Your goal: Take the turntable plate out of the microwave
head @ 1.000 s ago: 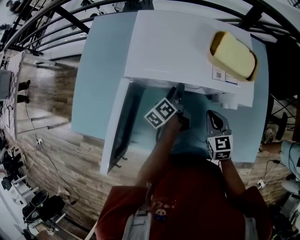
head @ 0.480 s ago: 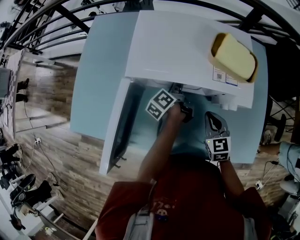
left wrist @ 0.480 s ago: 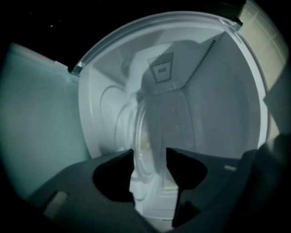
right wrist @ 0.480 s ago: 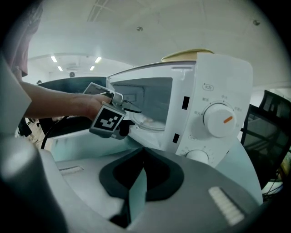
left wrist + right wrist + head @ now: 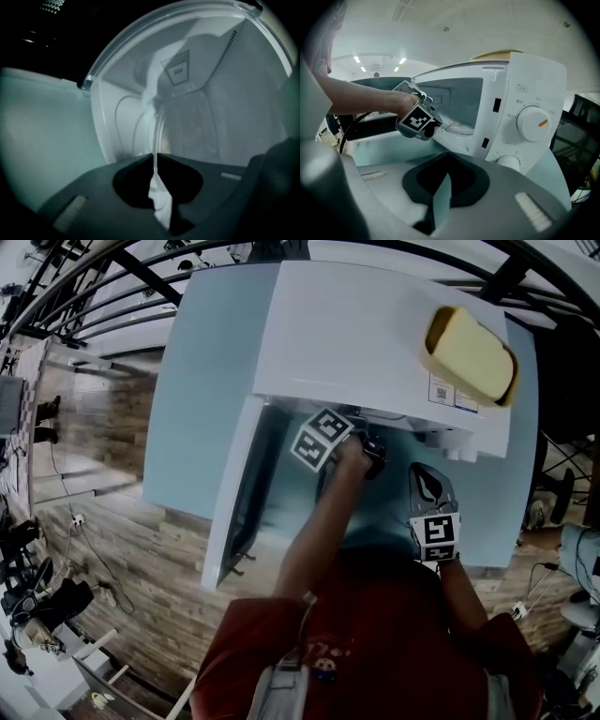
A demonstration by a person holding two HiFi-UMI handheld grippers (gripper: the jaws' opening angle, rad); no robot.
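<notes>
The white microwave [image 5: 375, 334] stands on a pale blue table with its door [image 5: 239, 493] swung open to the left. My left gripper [image 5: 354, 432] reaches into the cavity; its jaws are closing and pinch the near rim of the clear glass turntable plate [image 5: 155, 133], which runs edge-on between them. From the right gripper view the left gripper [image 5: 436, 125] meets the plate [image 5: 457, 129] at the cavity's front edge. My right gripper [image 5: 427, 486] hovers in front of the control panel, shut and empty.
A yellow block in a shallow dish [image 5: 469, 352] sits on the microwave's top. The control dial [image 5: 533, 123] and a lower knob face my right gripper. The table's bare surface [image 5: 202, 381] lies left of the microwave, with wooden floor beyond its edge.
The left gripper has pushed deeper into the cavity and rolled a little. The right gripper has stayed where it was.
</notes>
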